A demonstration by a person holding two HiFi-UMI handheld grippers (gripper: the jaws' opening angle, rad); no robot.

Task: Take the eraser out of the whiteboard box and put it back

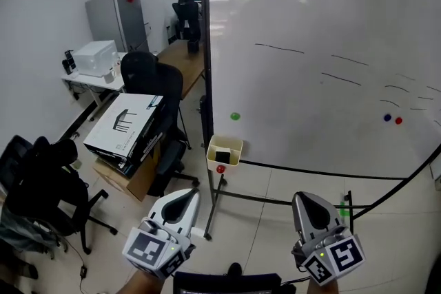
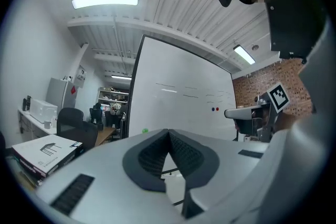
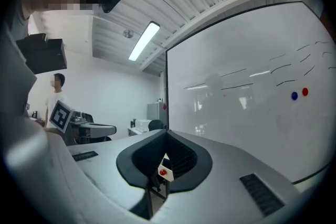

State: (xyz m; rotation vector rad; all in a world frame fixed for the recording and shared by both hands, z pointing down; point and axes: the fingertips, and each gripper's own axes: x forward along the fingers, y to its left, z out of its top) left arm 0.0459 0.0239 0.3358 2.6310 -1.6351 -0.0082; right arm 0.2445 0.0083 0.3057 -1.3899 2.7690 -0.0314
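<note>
A cream whiteboard box [image 1: 225, 145] hangs at the lower left corner of the whiteboard [image 1: 317, 79]. A dark eraser [image 1: 222, 156] sits inside it, and a red magnet [image 1: 220, 169] is stuck just below. Both grippers are held low in front of the board, well short of the box. My left gripper [image 1: 189, 194] is below and left of the box; its jaws meet at the tip with nothing between them. My right gripper [image 1: 302, 197] is off to the right, also shut and empty. In the right gripper view the box [image 3: 167, 176] shows small beyond the closed jaws.
Black office chairs [image 1: 148, 79] and a flat printed carton [image 1: 124, 124] stand left of the board's post. A desk with a white printer [image 1: 95, 56] is farther back. The board's stand legs [image 1: 275, 200] cross the floor ahead. A green magnet [image 1: 235, 116] sits on the board.
</note>
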